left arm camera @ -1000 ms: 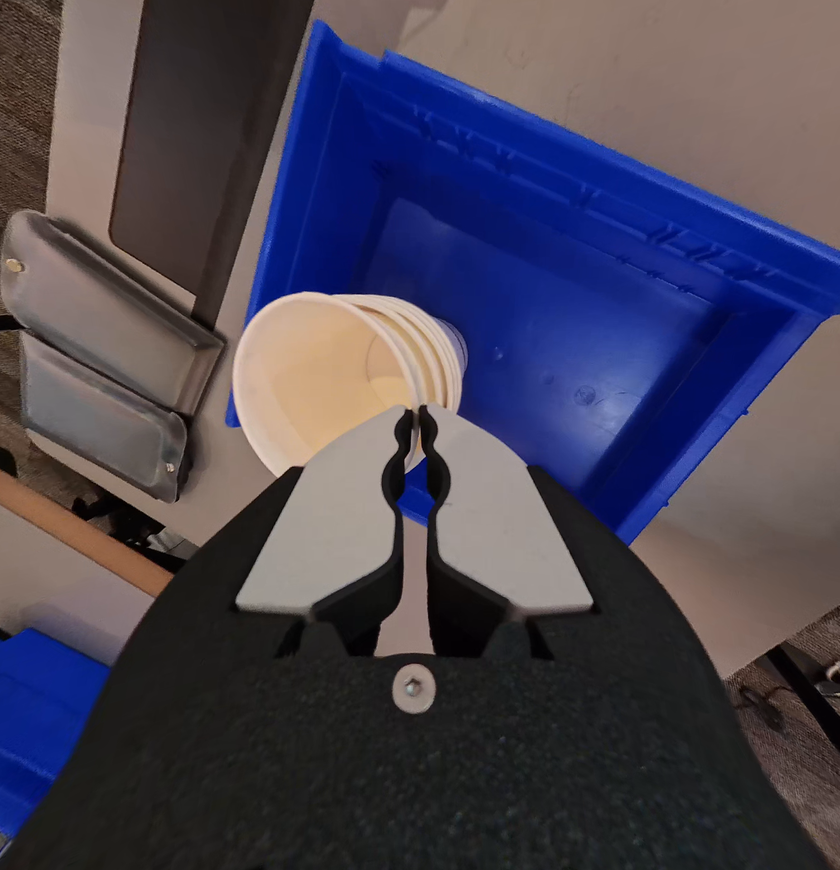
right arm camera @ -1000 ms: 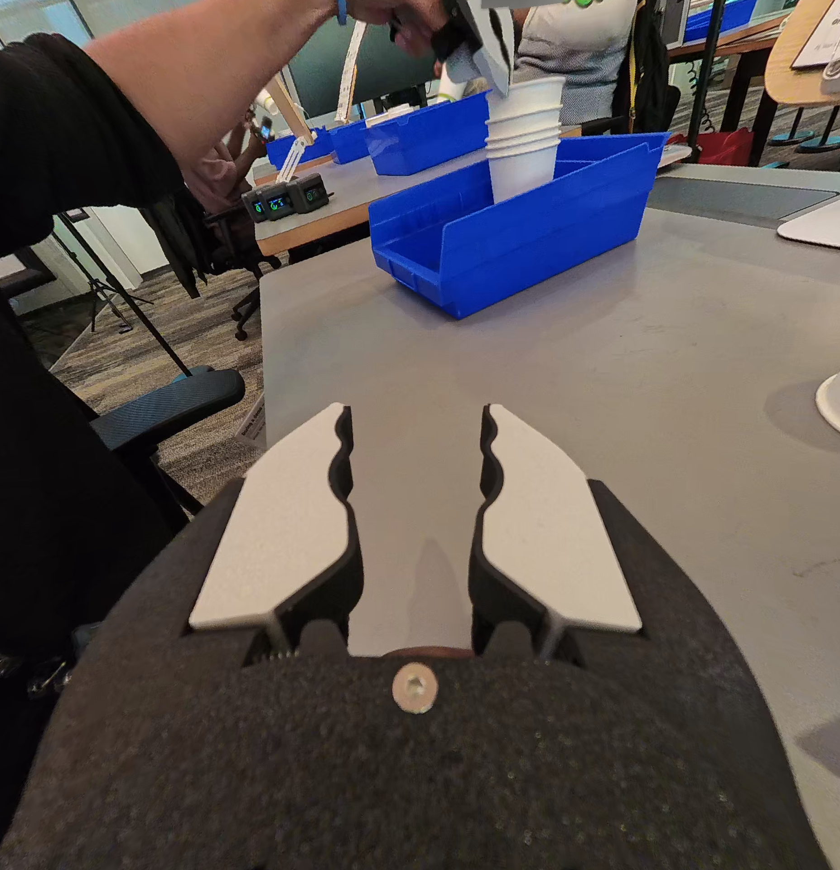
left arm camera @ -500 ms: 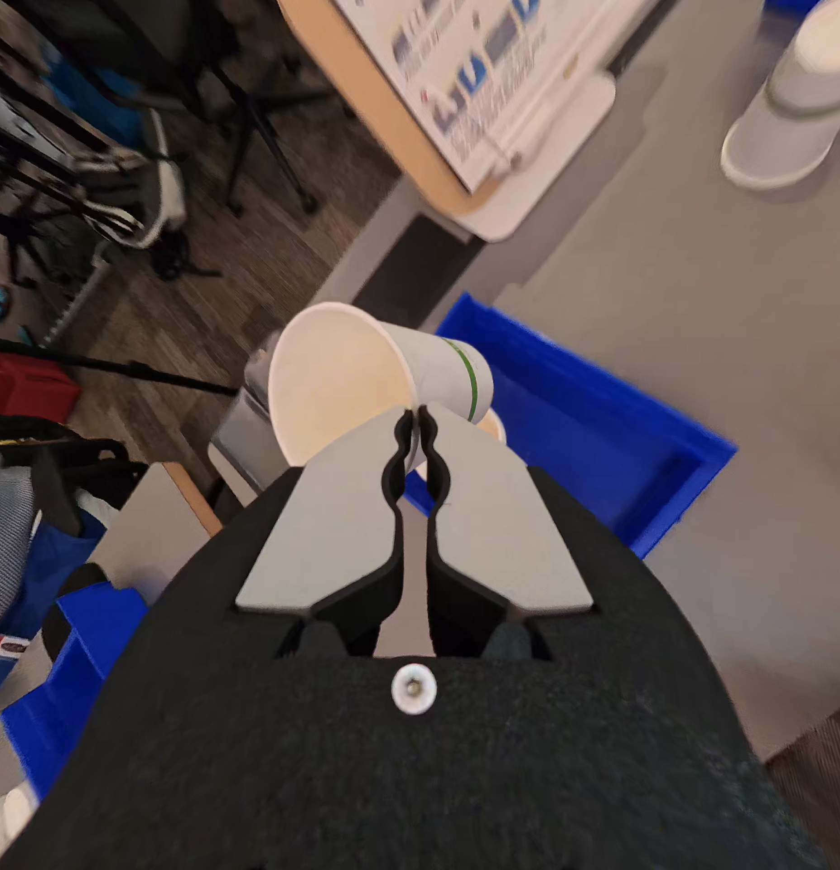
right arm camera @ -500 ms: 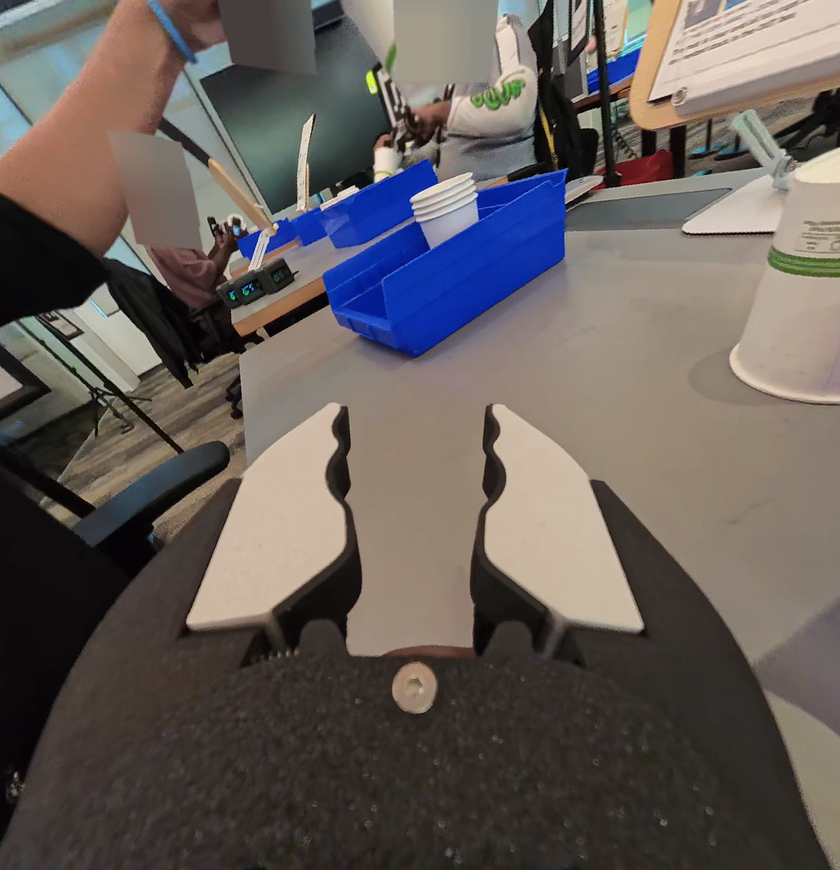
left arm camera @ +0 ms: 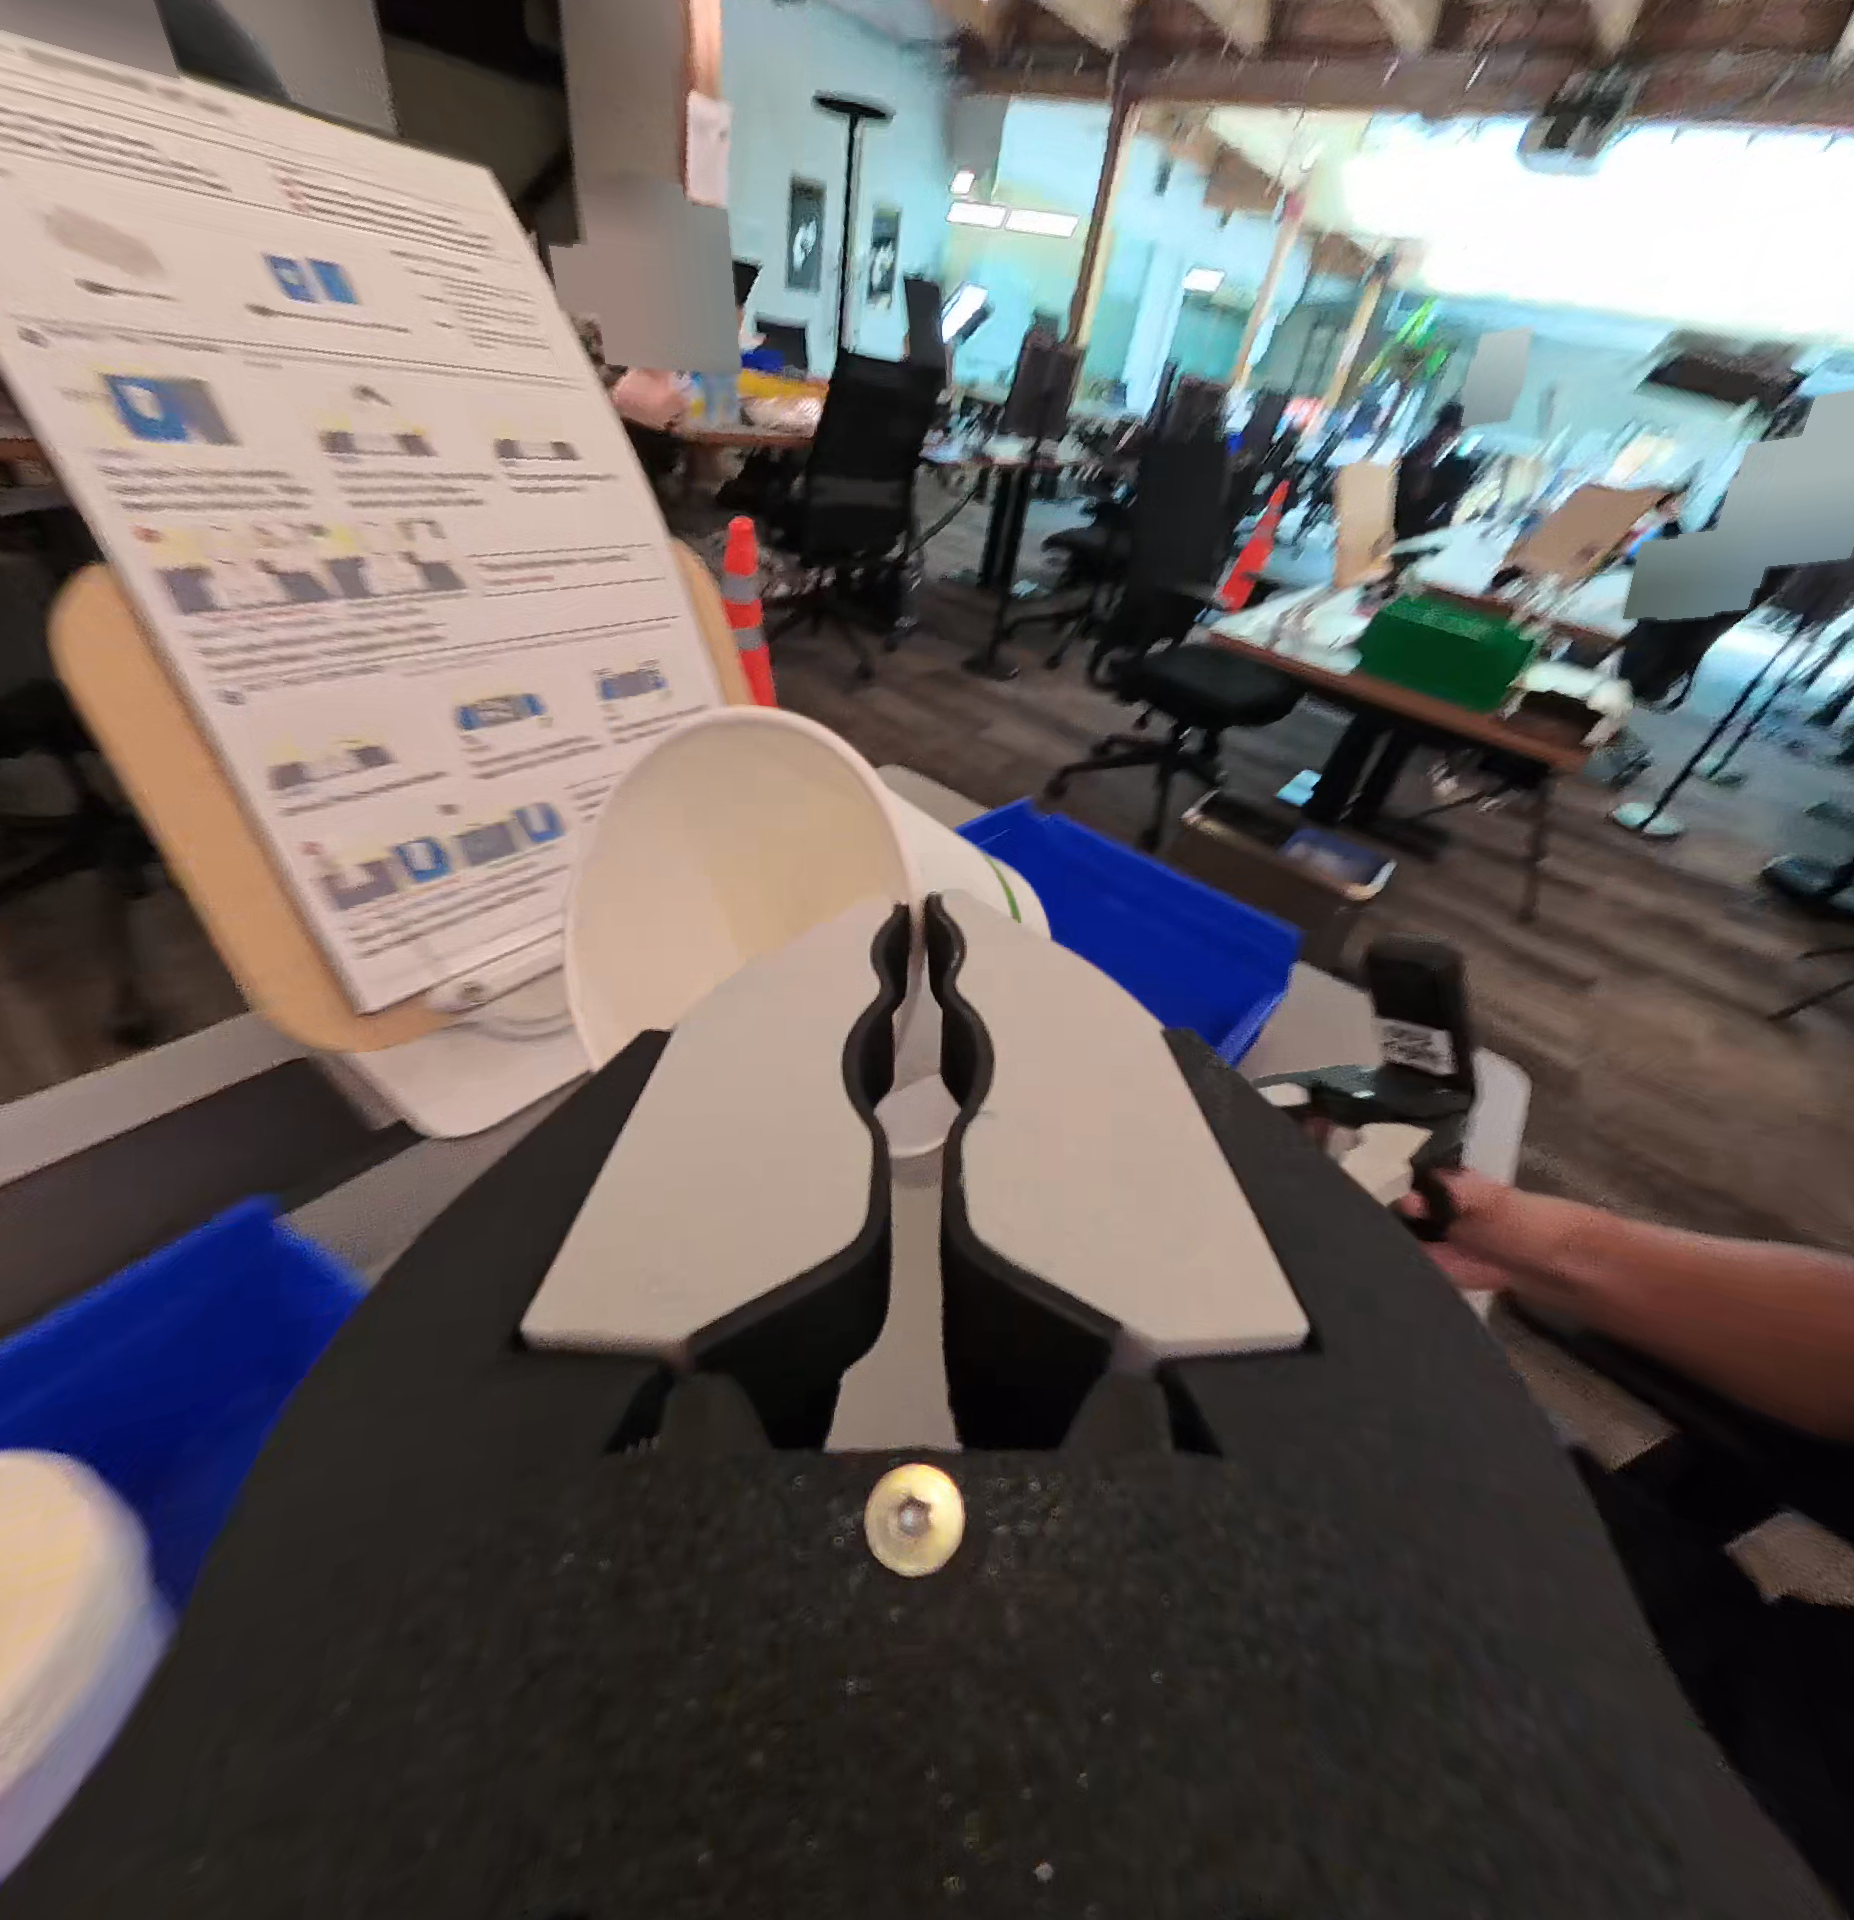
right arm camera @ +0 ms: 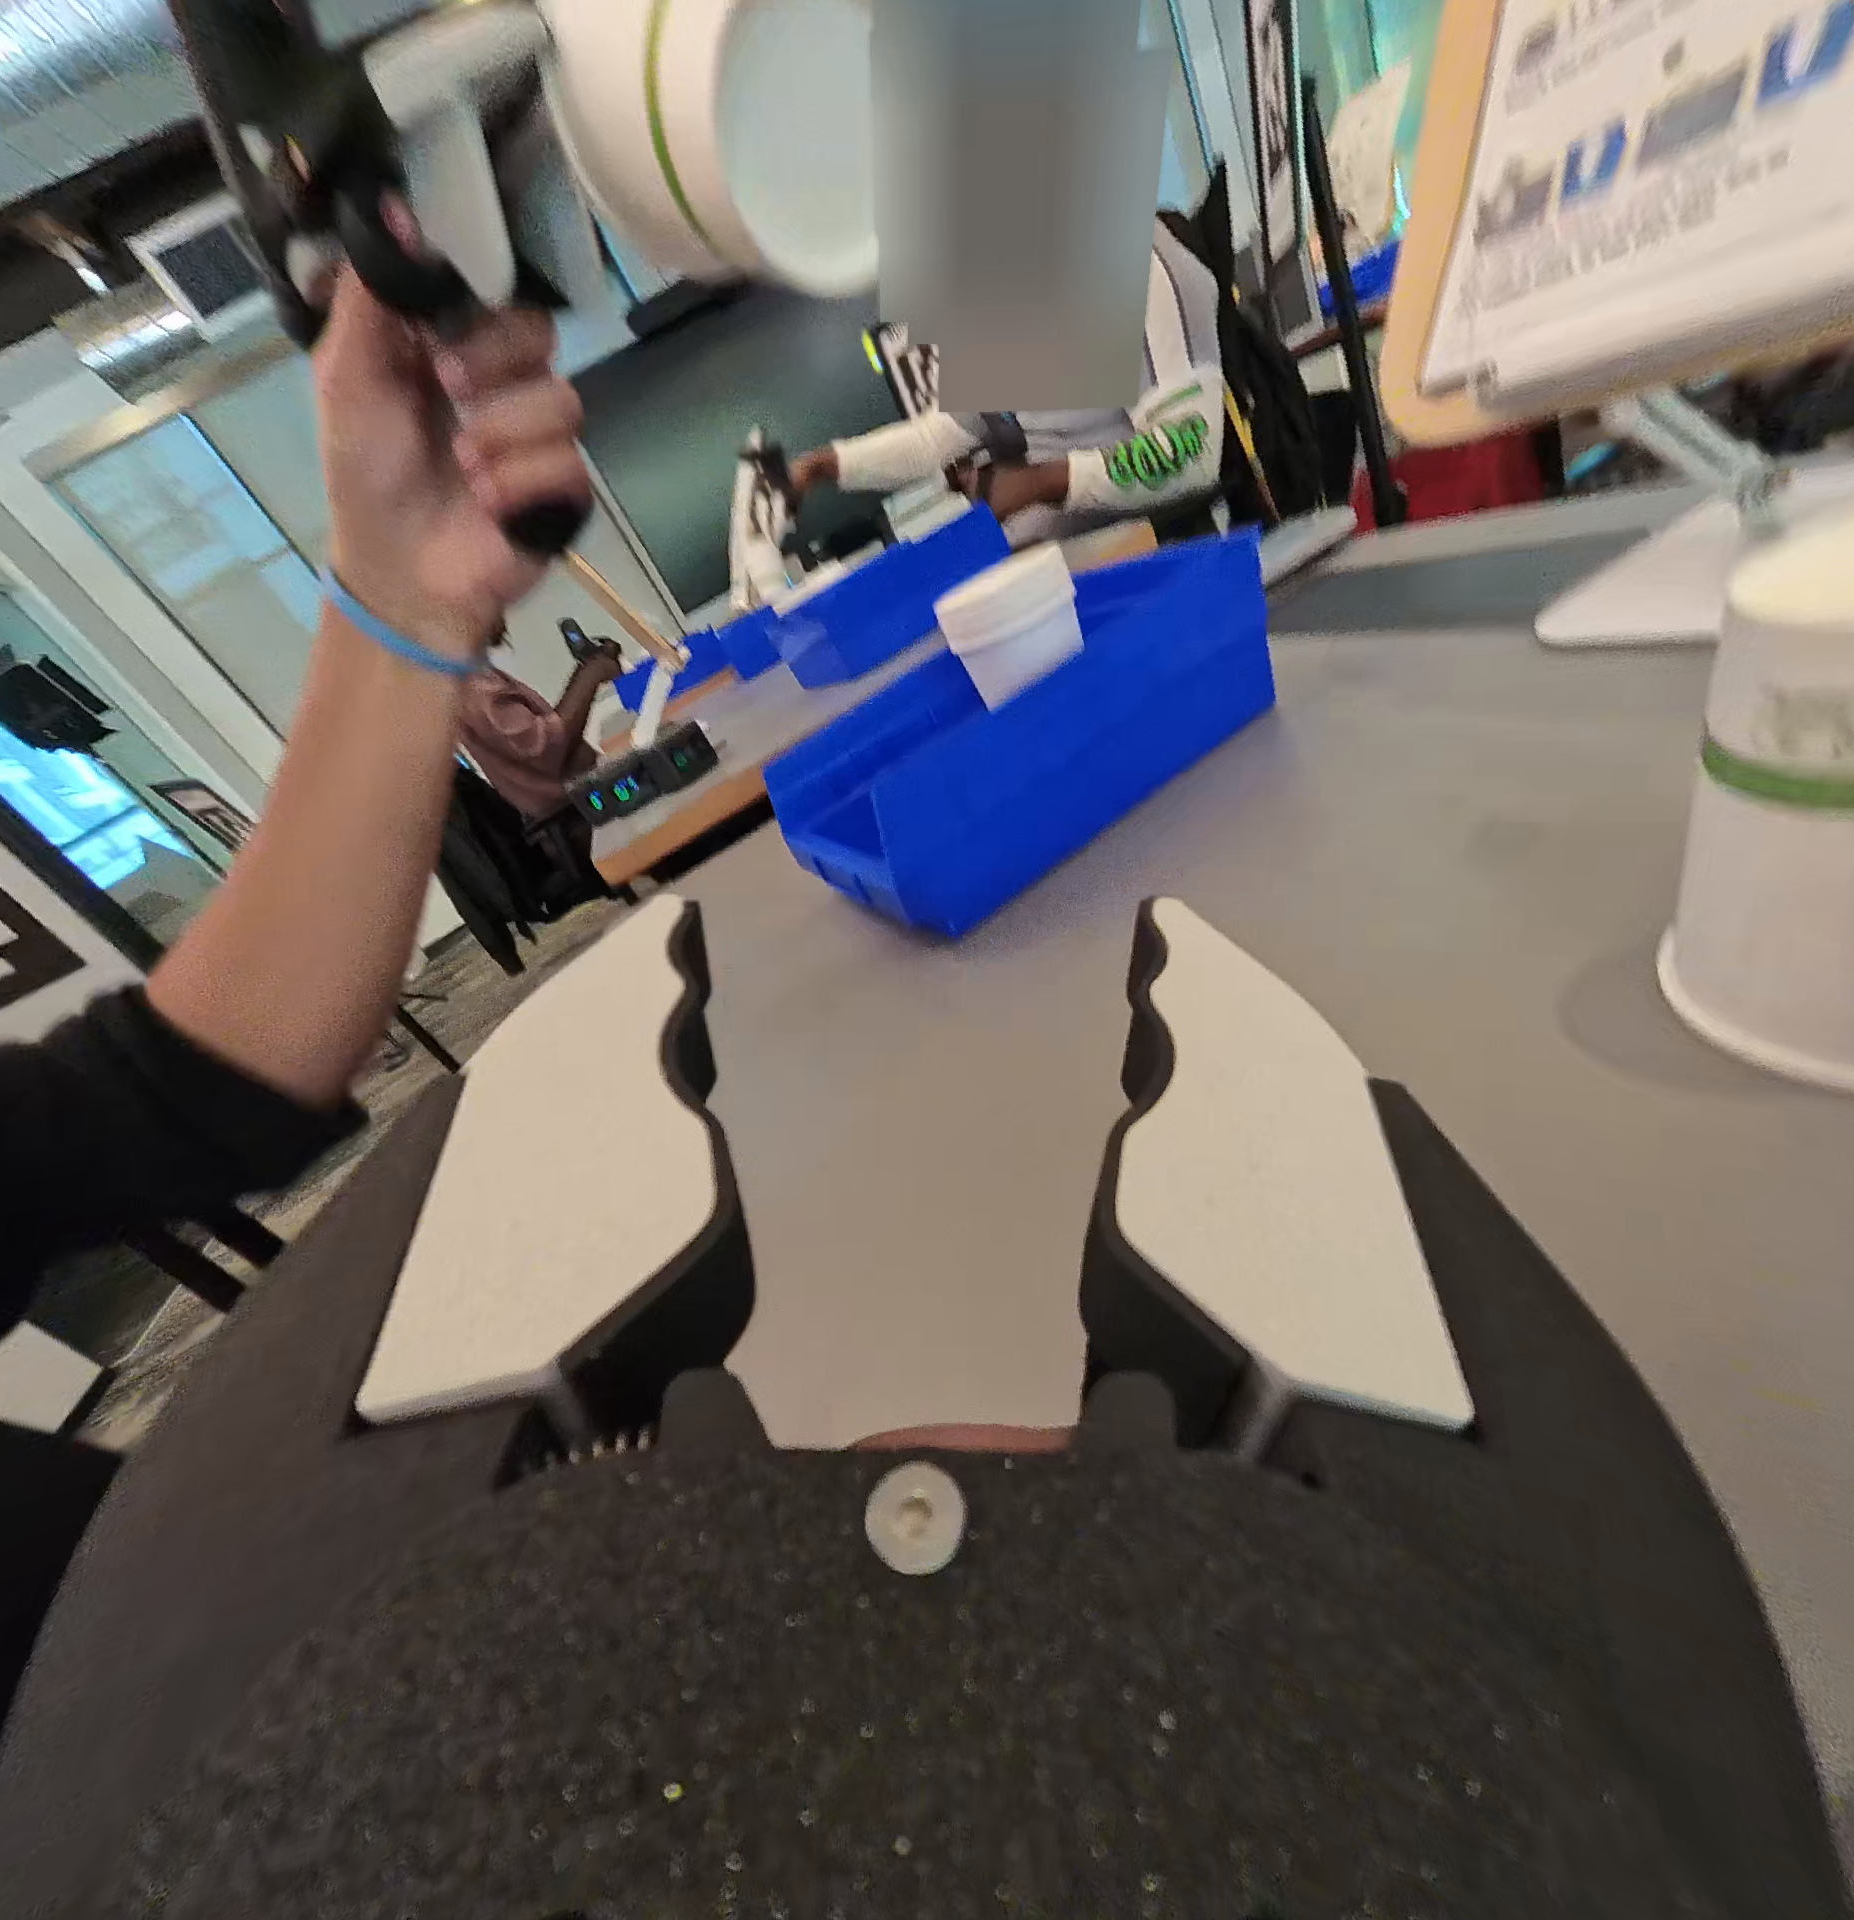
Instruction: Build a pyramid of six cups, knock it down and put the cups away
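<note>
While pinched by its rim, cup [left arm camera: 736,862] at left hand-held gripper [left arm camera: 918,920] tips.

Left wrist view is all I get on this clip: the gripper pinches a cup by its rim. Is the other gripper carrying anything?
Observer: No. The right gripper is open, with nothing between its fingers, low over the grey table.
Operator: Has any cup been placed yet?
Observer: Yes. One green-banded cup stands upside down on the table, to that gripper's right.
Operator: And the remaining ones?
Observer: A stack of cups stands upright in the blue bin; how many it holds is too blurred to count.
</note>
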Tool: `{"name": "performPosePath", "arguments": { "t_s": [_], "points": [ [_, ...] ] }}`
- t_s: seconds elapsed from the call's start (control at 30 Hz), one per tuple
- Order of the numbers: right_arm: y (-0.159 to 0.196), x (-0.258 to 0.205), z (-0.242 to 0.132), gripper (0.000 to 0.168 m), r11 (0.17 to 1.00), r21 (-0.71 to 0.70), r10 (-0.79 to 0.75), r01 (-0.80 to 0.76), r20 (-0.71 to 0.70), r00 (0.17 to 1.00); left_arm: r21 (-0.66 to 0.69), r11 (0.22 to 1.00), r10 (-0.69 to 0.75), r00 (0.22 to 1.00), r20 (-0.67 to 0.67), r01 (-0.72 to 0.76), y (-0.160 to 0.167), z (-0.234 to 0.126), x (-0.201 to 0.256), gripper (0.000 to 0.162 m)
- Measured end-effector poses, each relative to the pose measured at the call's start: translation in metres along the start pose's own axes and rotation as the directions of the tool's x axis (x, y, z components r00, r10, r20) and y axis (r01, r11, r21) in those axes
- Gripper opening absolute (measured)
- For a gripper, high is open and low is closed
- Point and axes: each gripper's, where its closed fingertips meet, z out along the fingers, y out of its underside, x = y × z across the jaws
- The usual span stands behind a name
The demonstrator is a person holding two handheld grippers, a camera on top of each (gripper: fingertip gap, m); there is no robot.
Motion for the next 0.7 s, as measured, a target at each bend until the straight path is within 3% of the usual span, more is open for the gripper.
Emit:
{"name": "performPosePath", "arguments": {
  "t_s": [0.13,0.23,0.33,0.43,0.5,0.57,0.7],
  "points": [
    [-0.028,-0.011,0.033,0.092,0.999,0.051,-0.023,0.018,0.097,0.995,0.071,0.984,-0.152,0.977,-0.147,0.164,0.031,0.032,0.04,0.002],
    [-0.036,-0.016,0.055,0.101,0.982,0.118,0.118,-0.145,0.208,0.971,0.05,0.977,-0.195,0.959,-0.204,0.209,0.052,0.057,0.063,0.002],
    [-0.057,-0.013,0.051,0.104,0.912,0.281,0.21,-0.299,0.306,0.929,0.026,0.977,-0.2,0.952,-0.231,0.211,0.067,0.074,0.079,0.002],
    [-0.058,0.0,0.048,0.106,0.916,0.269,0.222,-0.298,0.279,0.934,-0.017,0.981,-0.193,0.948,-0.251,0.196,0.082,0.086,0.091,0.002],
    [-0.062,0.006,0.042,0.102,0.923,0.283,0.19,-0.262,0.258,0.947,-0.036,0.979,-0.202,0.943,-0.264,0.199,0.091,0.091,0.096,0.002],
    [-0.06,0.008,0.038,0.078,0.931,0.26,0.189,-0.258,0.265,0.946,-0.061,0.978,-0.21,0.937,-0.278,0.201,0.102,0.096,0.101,0.003],
    [-0.055,0.012,0.033,0.077,0.944,0.248,0.16,-0.217,0.232,0.96,-0.059,0.971,-0.239,0.921,-0.306,0.232,0.111,0.097,0.102,0.002]
  ]
}}
